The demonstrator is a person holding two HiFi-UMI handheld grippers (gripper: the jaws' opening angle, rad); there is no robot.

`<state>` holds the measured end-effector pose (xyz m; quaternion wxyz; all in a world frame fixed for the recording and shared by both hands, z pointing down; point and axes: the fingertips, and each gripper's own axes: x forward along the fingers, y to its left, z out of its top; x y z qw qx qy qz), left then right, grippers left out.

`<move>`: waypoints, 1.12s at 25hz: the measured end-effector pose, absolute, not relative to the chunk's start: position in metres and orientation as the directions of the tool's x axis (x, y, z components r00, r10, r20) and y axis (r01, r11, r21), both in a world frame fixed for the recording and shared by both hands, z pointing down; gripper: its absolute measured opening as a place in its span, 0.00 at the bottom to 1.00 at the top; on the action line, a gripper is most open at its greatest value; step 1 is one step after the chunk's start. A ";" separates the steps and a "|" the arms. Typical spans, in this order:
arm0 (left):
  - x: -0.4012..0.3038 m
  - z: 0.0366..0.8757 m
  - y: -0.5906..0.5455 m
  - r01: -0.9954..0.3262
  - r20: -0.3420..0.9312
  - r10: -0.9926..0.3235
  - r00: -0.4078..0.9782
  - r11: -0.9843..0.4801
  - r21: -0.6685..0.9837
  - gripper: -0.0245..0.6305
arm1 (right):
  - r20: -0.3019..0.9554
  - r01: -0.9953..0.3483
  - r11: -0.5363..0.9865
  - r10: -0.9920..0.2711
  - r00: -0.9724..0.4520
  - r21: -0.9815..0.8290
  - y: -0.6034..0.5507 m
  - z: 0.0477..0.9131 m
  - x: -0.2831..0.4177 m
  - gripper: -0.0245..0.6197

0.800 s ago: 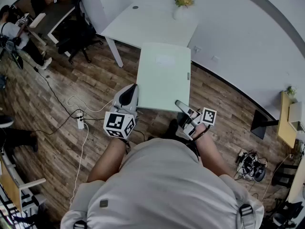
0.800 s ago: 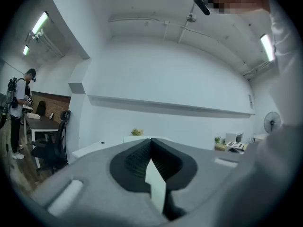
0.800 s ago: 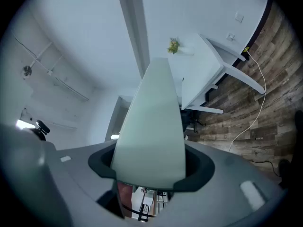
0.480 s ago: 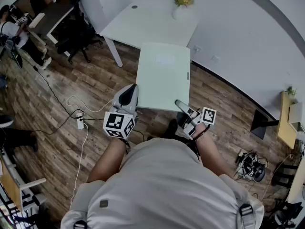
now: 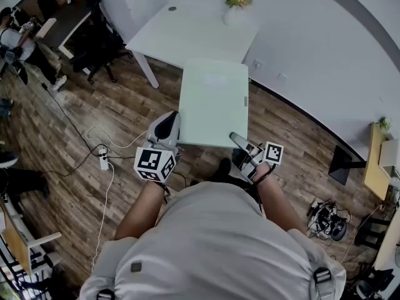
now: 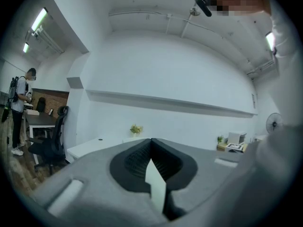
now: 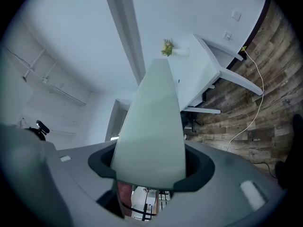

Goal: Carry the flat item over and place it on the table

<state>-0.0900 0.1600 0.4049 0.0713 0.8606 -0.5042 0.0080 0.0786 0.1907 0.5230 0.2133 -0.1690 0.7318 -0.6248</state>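
The flat panel (image 5: 212, 102), pale green and thin, hangs level in the air over the wooden floor (image 5: 112, 105). It rests on nothing and is held only at its near edge. From the head view its far edge reaches toward the near edge of the white counter (image 5: 181, 33), but the panel does not lie on it.

The left gripper (image 5: 170, 122) takes the near left corner. Its jaws are pressed almost together on the panel's thin edge (seen edge-on in the left gripper view as a pale sliver (image 6: 156, 186) in the notch).

The right gripper (image 5: 240, 141) has the near right corner in a different way. Its jaws stand wide, and the panel's broad face (image 7: 154, 126) fills the gap from one pad to the other, so I judge the corner to be caught across them.

One grip at each near corner probably stops a wide, light sheet from swinging or sagging to one side, and carrying it level suits sliding it straight onto the top.

A vase of yellow flowers (image 5: 236, 8) stands near the counter's far edge, well apart from the panel. The near part of the counter looks like the likely landing place, and the carry seems well along, with the set-down not yet done.
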 end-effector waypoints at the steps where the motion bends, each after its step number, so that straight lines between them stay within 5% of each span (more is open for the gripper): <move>1: -0.086 0.406 0.154 -0.868 0.090 -0.865 0.493 -0.482 0.116 0.04 | -0.101 0.019 0.162 -0.512 -0.853 -0.987 0.184 0.524 0.083 0.50; 28: 0.034 0.427 0.031 -0.892 0.134 -0.883 0.449 -0.435 0.120 0.04 | -0.083 0.026 0.127 -0.464 -0.882 -0.992 0.038 0.545 0.203 0.51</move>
